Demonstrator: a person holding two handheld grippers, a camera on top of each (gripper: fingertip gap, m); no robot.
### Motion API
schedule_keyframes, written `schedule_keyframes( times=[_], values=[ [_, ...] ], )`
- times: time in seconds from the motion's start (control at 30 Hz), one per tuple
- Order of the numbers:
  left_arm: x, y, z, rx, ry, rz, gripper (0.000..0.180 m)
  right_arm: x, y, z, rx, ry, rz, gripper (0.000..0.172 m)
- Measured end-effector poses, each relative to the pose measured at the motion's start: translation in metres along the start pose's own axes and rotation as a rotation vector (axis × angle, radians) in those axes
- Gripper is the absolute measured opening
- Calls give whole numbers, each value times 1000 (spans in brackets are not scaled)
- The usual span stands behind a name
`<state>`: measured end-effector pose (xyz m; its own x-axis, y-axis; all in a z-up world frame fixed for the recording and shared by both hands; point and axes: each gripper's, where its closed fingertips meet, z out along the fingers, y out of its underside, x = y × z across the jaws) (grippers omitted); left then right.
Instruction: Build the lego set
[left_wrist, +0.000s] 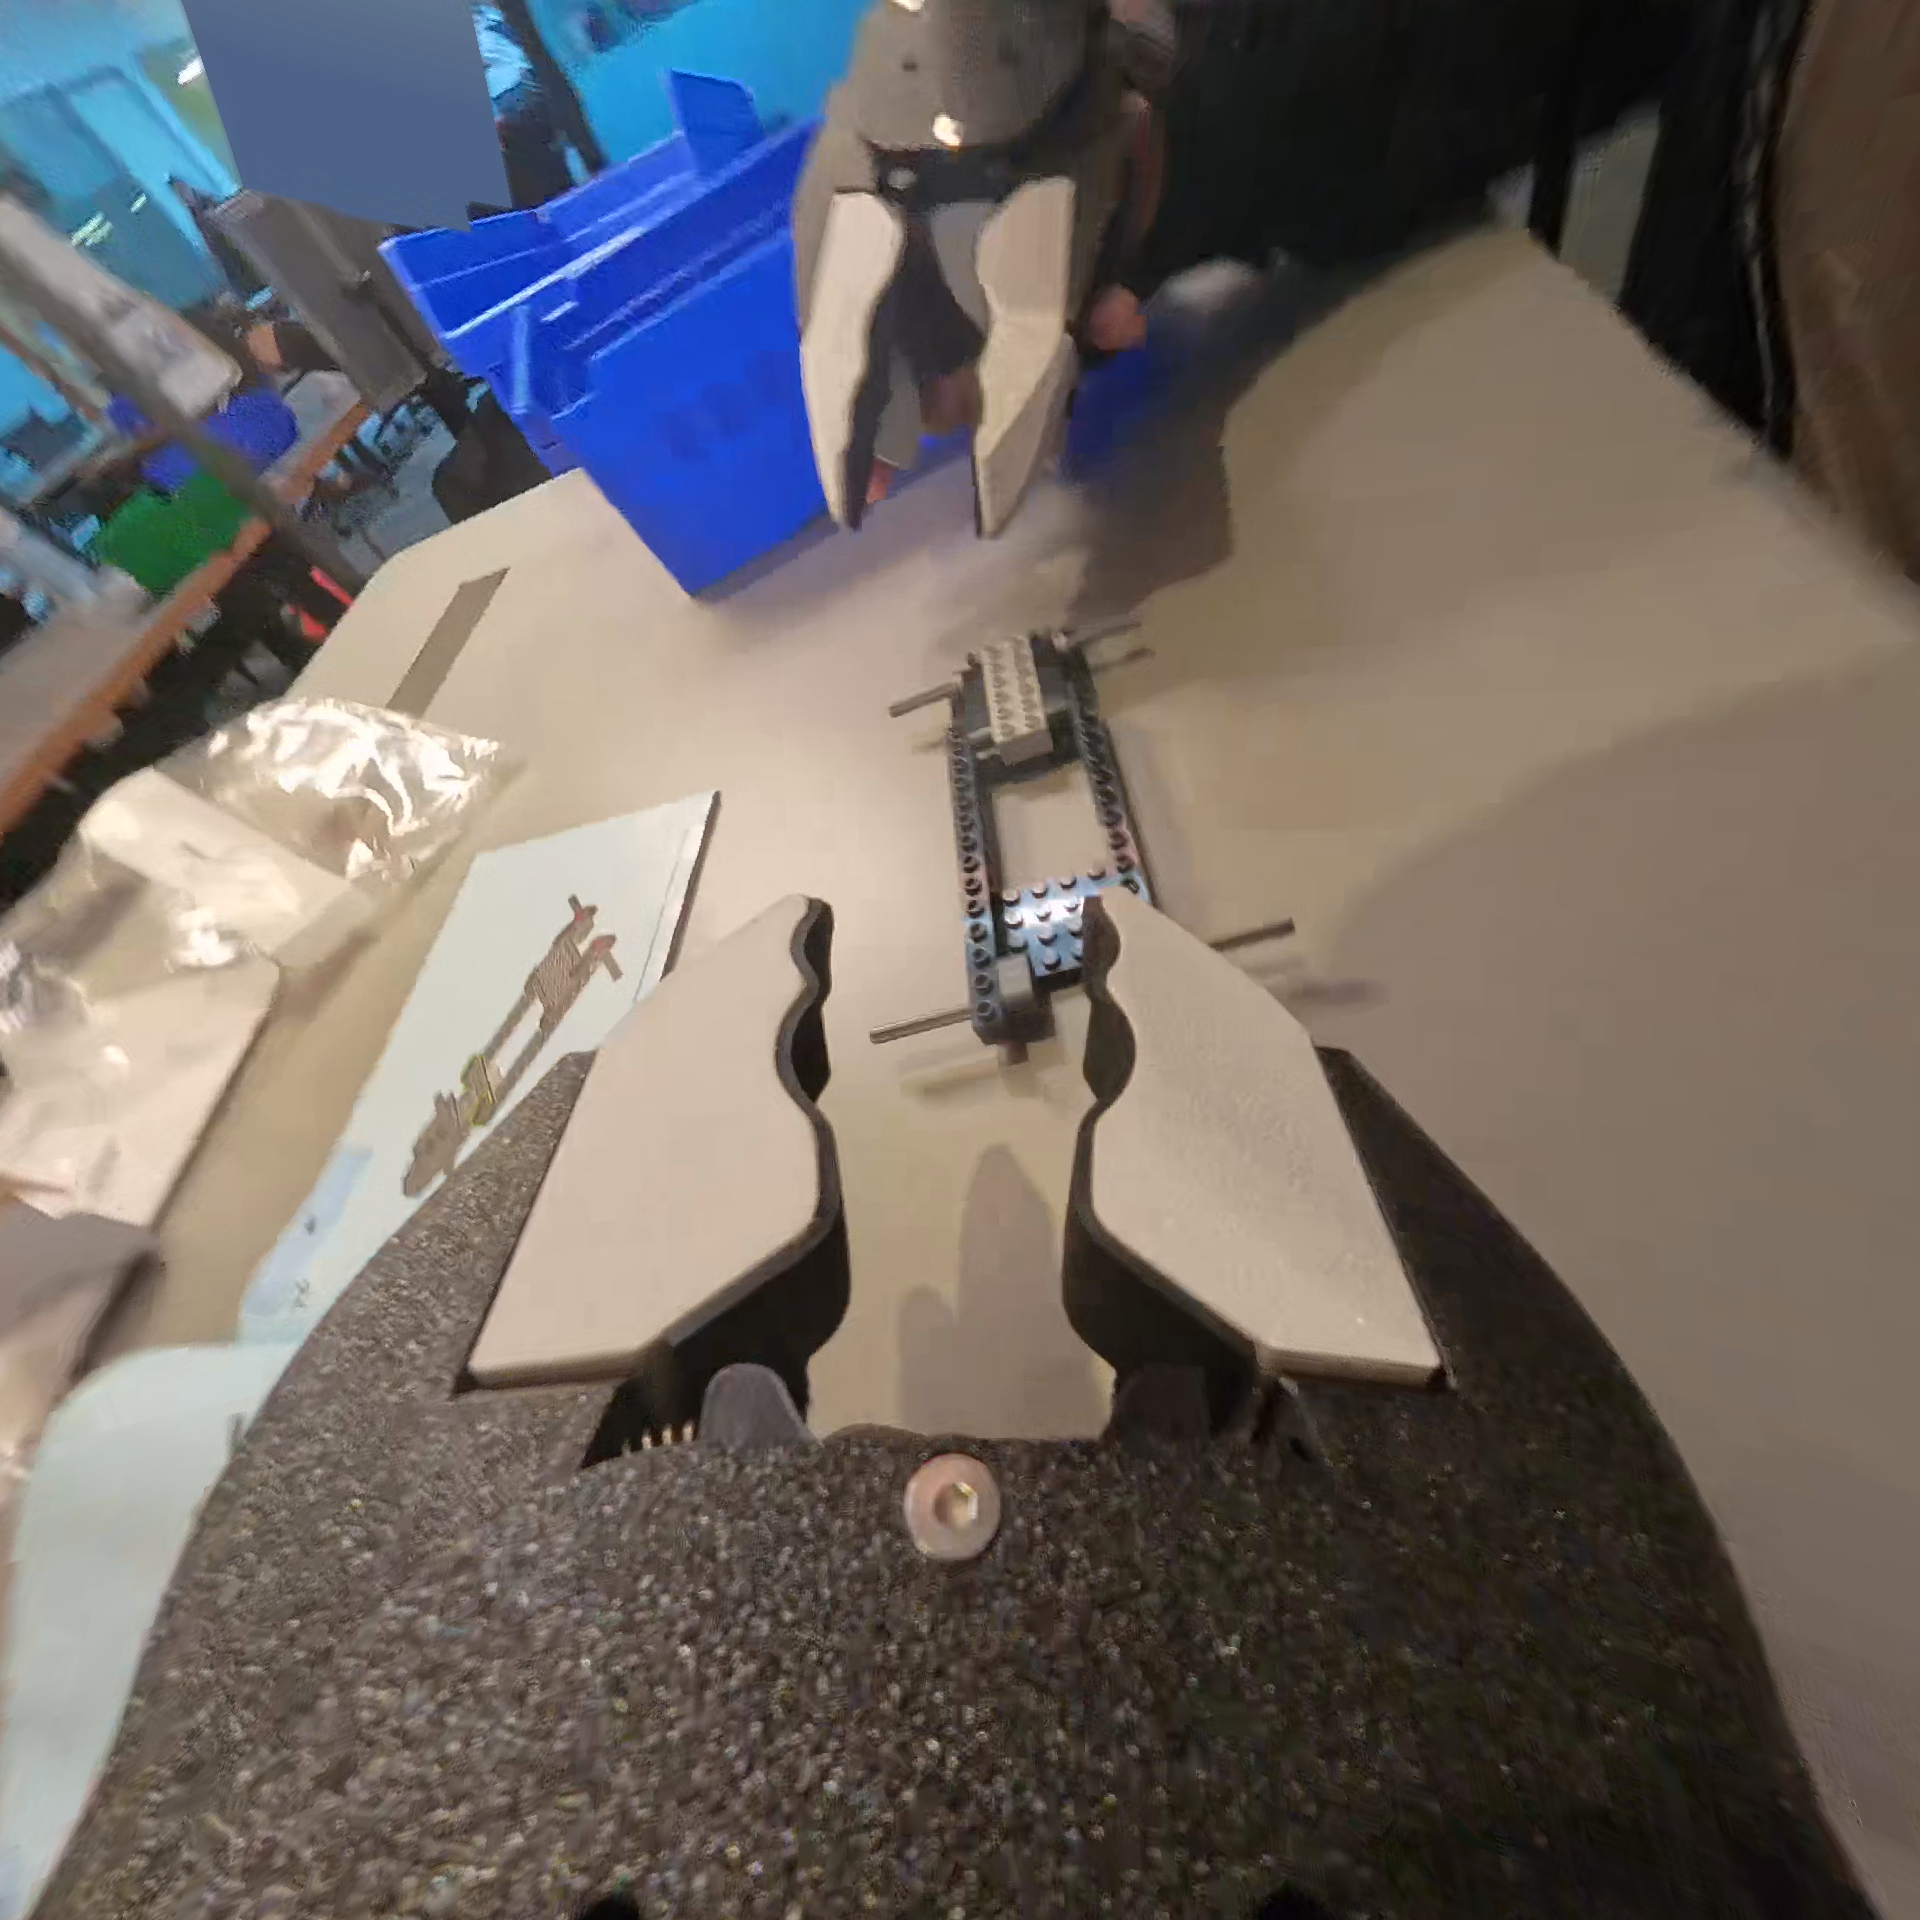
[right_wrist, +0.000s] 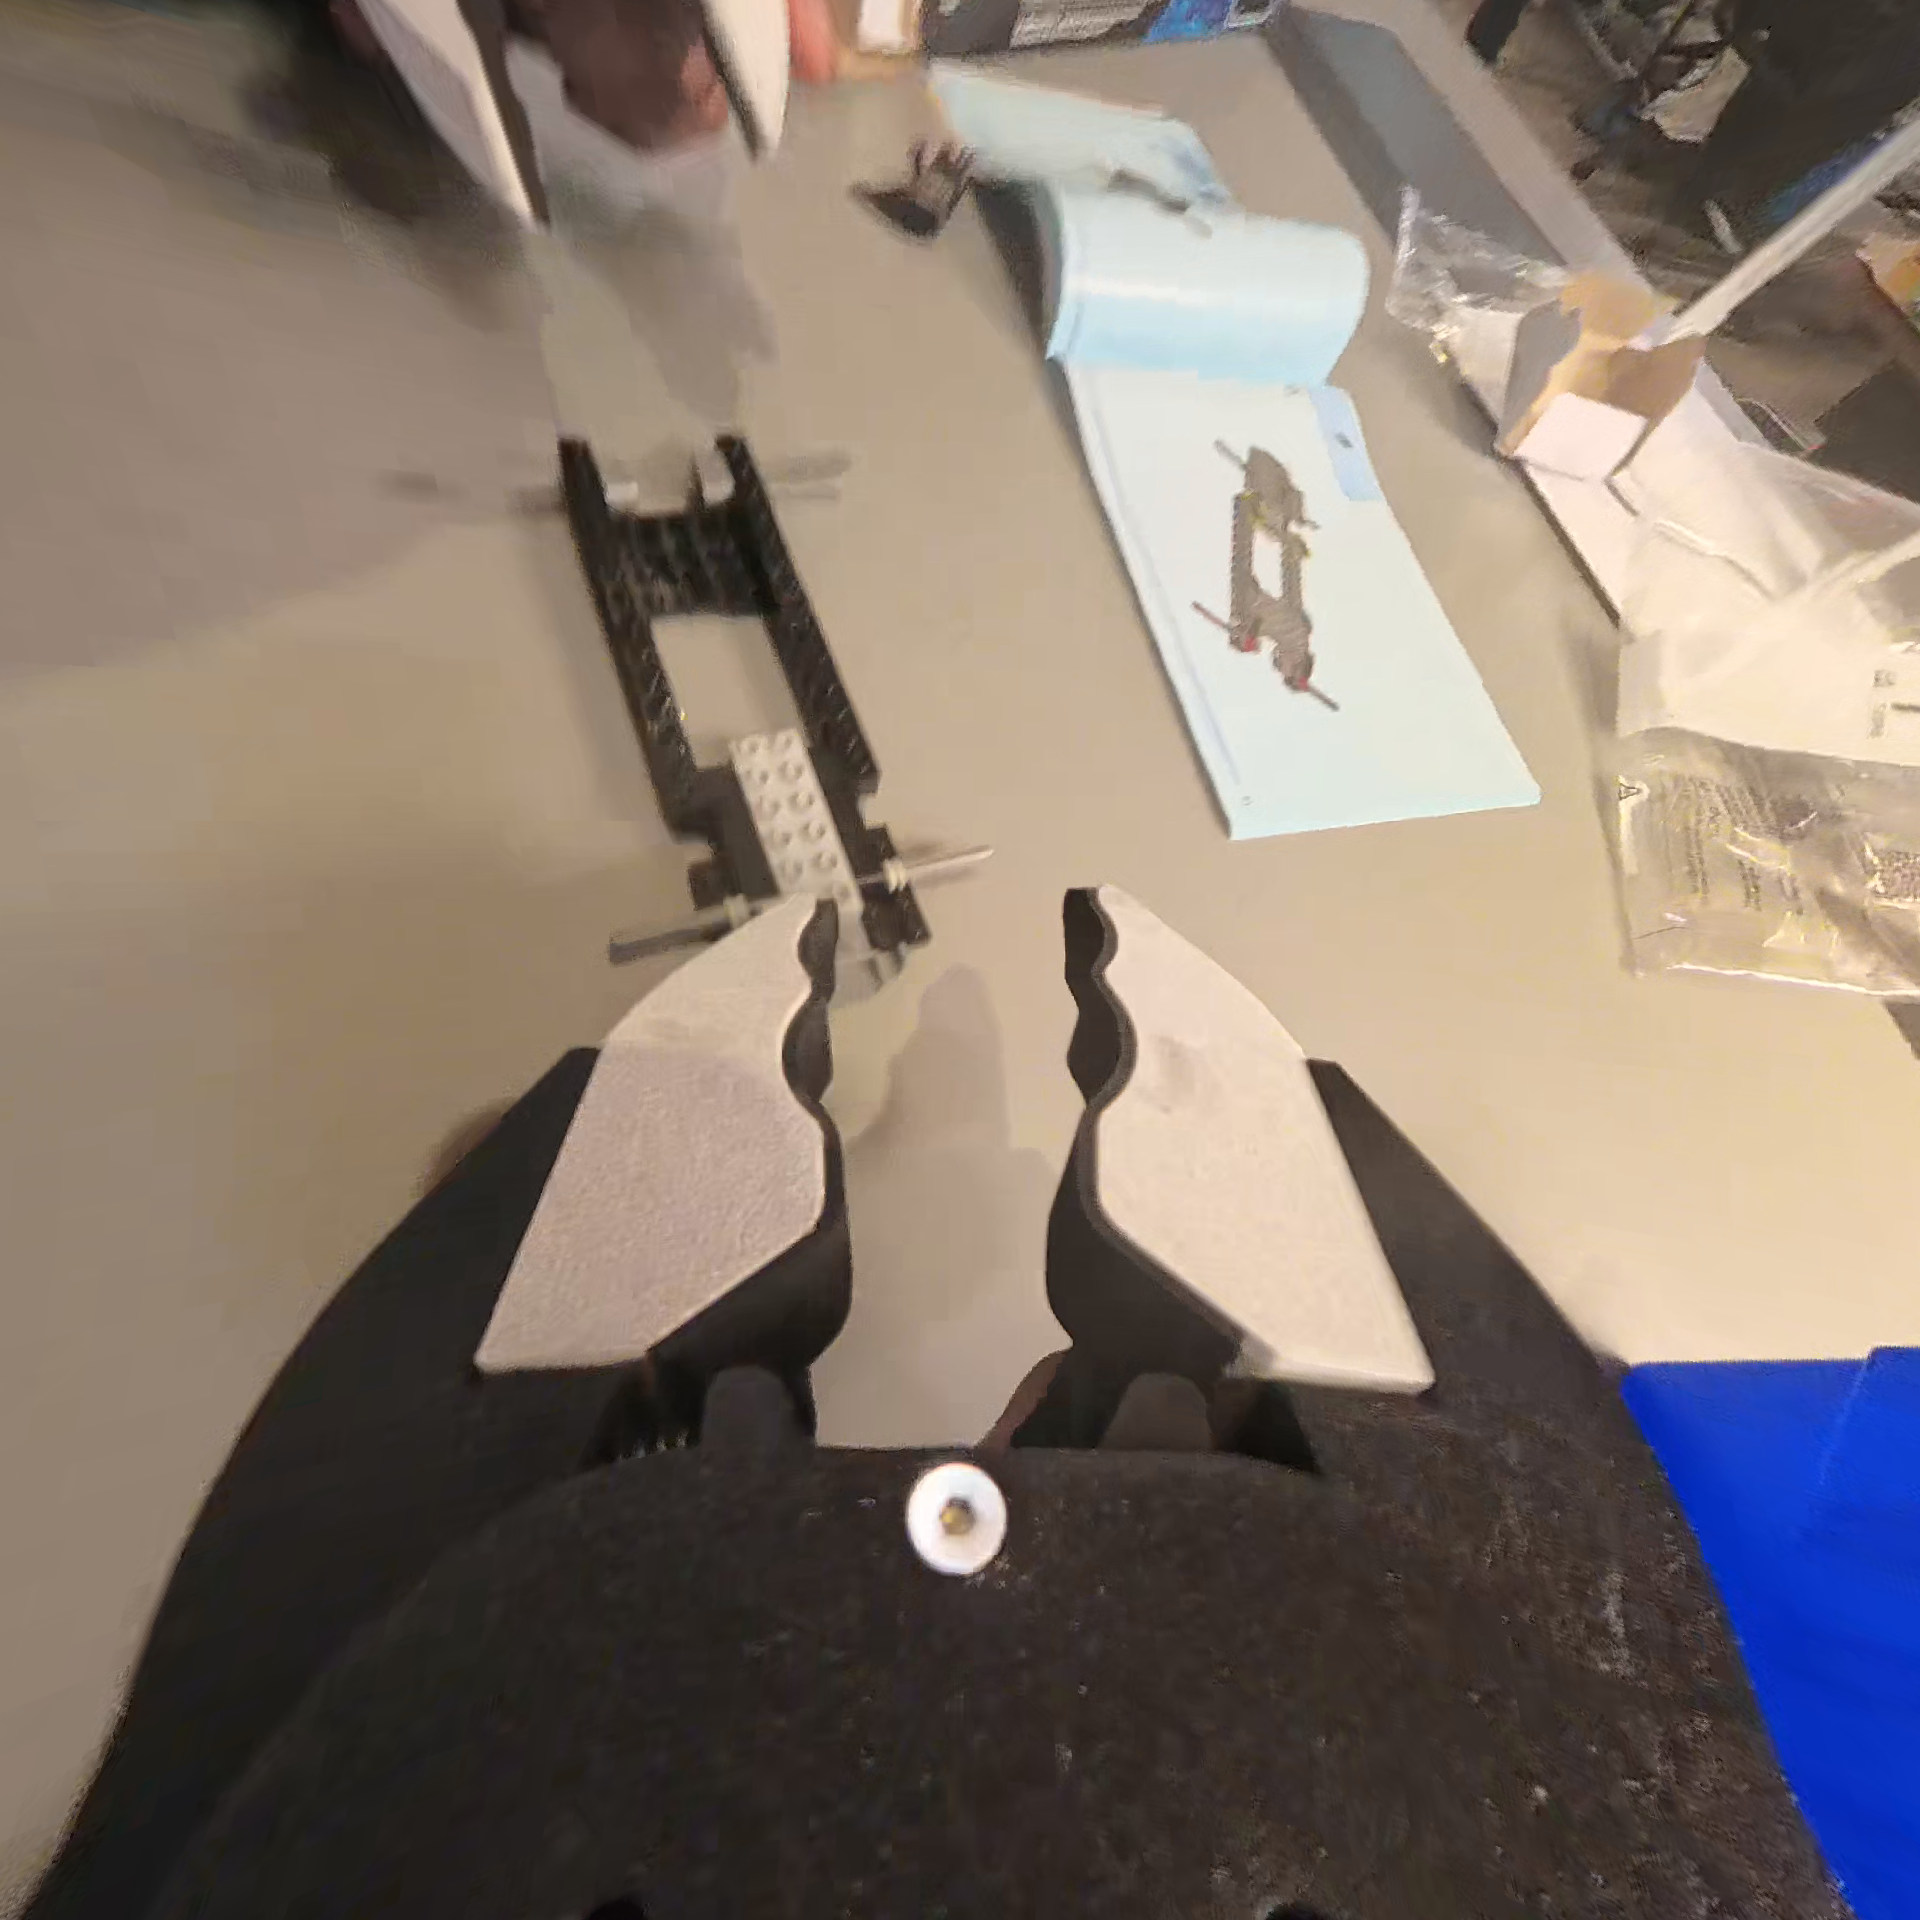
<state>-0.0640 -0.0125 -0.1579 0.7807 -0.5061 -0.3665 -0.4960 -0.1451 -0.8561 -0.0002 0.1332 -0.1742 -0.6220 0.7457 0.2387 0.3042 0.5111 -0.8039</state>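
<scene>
1. The clear plastic bag (right_wrist: 1766, 862) at the right edge of the counter (right_wrist: 1039, 727) bears a block of small black print and a triangle sign; the print is too small and blurred to make out.
2. The open pale blue booklet (right_wrist: 1340, 665) carries a printed drawing of a brick frame and a small mark near its lower corner, too small to make out.
3. The dark box (right_wrist: 1091, 21) at the far edge bears print, also blurred.

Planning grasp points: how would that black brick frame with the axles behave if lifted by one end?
The brick frame is long with an open middle, so it probably flexes or pops apart at the joints. Its thin axles stick out sideways and look apt to slide or snag. Likely light; both grippers stand open, not gripping it.
</scene>
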Motion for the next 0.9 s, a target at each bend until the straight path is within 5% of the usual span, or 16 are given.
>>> schedule_keyframes(
  times=[0.17,0.33,0.77,0.9],
  values=[
    [18,20,14,-210,0,399,49,-24,22,12,-113,-23,-185,45],
    [17,40,21,-350,10,598,49,-23,26,17,-131,-36,-229,45],
    [30,31,35,-338,101,1081,40,-28,27,26,-154,-104,-196,41],
    [29,34,37,-311,108,1098,31,-29,26,26,-156,-111,-193,42]
  ],
)
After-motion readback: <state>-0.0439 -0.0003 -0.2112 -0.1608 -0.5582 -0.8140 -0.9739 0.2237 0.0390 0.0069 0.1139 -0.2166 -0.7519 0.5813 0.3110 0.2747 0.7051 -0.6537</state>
